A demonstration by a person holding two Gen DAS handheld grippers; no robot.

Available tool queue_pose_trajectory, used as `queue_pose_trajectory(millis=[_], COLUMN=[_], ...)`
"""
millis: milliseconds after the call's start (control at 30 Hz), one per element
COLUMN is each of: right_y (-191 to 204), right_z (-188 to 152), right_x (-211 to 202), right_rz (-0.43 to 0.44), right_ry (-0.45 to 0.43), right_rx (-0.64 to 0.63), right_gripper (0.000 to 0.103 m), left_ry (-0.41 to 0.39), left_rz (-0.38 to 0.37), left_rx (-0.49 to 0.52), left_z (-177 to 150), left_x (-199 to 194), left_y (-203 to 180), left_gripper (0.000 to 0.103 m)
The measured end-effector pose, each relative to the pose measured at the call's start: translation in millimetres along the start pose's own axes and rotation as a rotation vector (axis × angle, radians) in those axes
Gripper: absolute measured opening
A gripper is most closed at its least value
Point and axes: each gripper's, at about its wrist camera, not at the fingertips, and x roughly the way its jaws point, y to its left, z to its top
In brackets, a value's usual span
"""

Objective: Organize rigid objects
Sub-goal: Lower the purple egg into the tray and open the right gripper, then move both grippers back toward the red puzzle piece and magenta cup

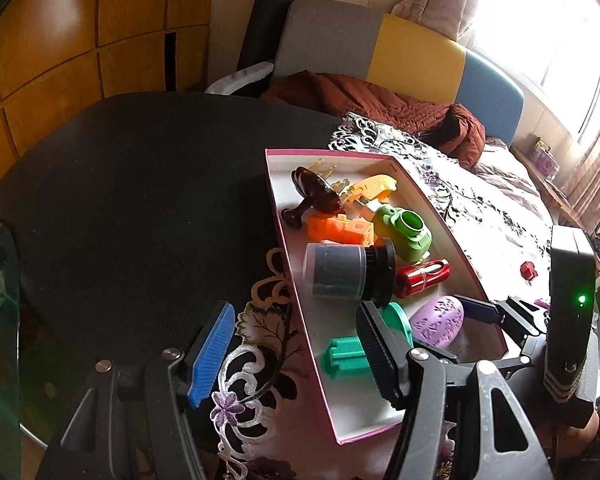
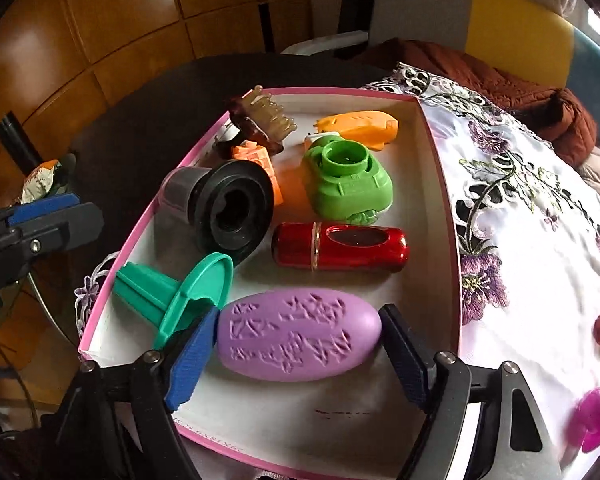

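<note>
Lying on the floor of the pink-rimmed box (image 2: 440, 152), the purple egg (image 2: 298, 334) sits between the spread fingers of the right gripper (image 2: 296, 354); the blue pad touches its left end, and a sliver of gap shows at the right, so it is not clamped. Behind it are a teal spool (image 2: 172, 292), a red tube (image 2: 340, 246), a green toy (image 2: 348, 182) and a black-capped jar (image 2: 220, 208). The left gripper (image 1: 296, 354) hangs open and empty over the box's near left wall.
</note>
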Motion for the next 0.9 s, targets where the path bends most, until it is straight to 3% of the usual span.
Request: queue_pose_trajectory(millis=[433,900], right_y=[-3.2,-8.7], right_z=[0.7,6.1], right_x=[-15.1,-55.9], right_rz=[0.007,-0.062], right_ry=[-0.012,-0.113], right_rx=[0.031,0.02], right_gripper=[0.091,0.096], left_ry=[-0.002,-0.018], left_rz=[0.002,-0.004], left_rx=[0.009,0.054], left_z=[-0.5,0.5], left_x=[-2.5,-9.4], left_y=[-3.8,-17.1], left_gripper=[0.064,0.064])
